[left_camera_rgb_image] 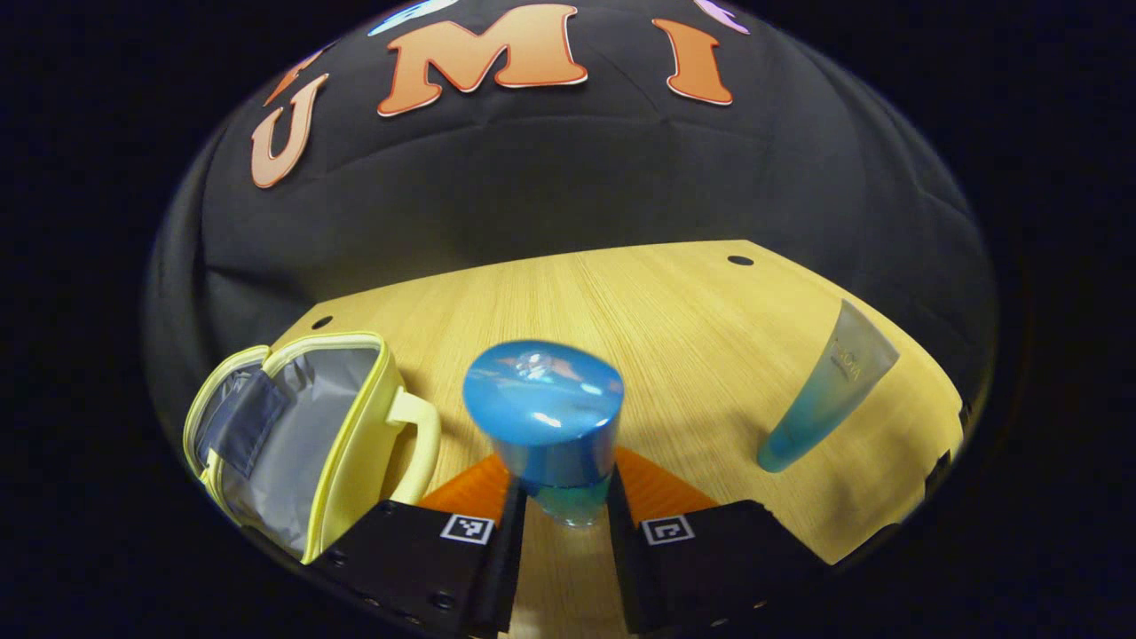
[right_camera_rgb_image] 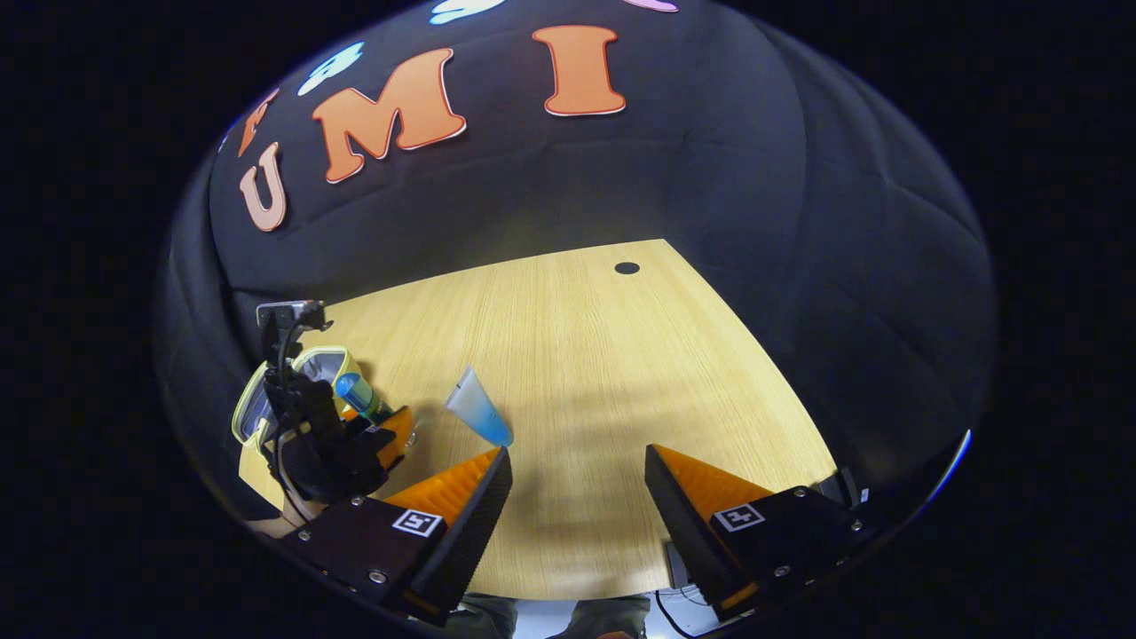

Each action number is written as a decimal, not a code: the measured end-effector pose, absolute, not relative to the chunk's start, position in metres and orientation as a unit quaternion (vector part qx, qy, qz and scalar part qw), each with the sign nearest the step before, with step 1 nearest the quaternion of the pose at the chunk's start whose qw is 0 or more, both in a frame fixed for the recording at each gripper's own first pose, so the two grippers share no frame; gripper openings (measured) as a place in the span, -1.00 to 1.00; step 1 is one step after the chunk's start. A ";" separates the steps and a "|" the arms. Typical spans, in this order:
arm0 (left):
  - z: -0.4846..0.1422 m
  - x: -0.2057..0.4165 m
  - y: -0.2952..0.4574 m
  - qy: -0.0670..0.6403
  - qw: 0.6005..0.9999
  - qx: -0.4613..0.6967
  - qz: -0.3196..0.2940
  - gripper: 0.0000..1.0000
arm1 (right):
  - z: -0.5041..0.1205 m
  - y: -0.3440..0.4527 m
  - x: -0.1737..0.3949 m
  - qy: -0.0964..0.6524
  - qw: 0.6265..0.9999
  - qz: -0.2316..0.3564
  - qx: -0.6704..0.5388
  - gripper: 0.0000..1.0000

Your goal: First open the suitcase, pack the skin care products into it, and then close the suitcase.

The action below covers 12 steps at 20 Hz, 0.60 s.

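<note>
In the left gripper view, the left gripper (left_camera_rgb_image: 564, 524) pinches a blue-capped bottle (left_camera_rgb_image: 548, 426) low on its body, beside the open yellow suitcase (left_camera_rgb_image: 306, 435); so top-heavy, it could tip or slip. In the right gripper view, the right gripper (right_camera_rgb_image: 577, 497) hangs spread and empty above the table (right_camera_rgb_image: 586, 355), and the tube (right_camera_rgb_image: 479, 419) lying near could roll if nudged.

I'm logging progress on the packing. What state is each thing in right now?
Suitcase: open, lining showing, nothing seen inside.
Blue-capped bottle: upright, clamped between the left gripper's fingers, not yet packed.
Tube: on the table, untouched, cap end down toward the camera.
Left gripper: shut on the bottle.
Right gripper: open, holding nothing.
</note>
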<state>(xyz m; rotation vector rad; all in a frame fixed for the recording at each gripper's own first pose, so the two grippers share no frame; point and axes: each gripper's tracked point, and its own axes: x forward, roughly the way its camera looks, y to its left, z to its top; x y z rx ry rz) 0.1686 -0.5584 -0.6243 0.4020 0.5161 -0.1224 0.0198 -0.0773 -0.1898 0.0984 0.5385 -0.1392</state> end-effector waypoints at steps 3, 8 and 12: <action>-0.614 0.153 -0.561 0.270 0.943 0.186 -0.061 -0.17 | -0.195 -0.070 0.021 0.268 0.961 -0.063 0.038 0.91; -0.615 0.144 -0.568 0.300 0.934 0.168 -0.095 -0.17 | -0.208 -0.048 0.031 0.274 0.961 -0.037 0.010 0.91; -0.597 0.122 -0.583 0.316 0.931 0.138 -0.123 -0.19 | -0.219 -0.022 0.055 0.274 0.962 -0.011 -0.008 0.92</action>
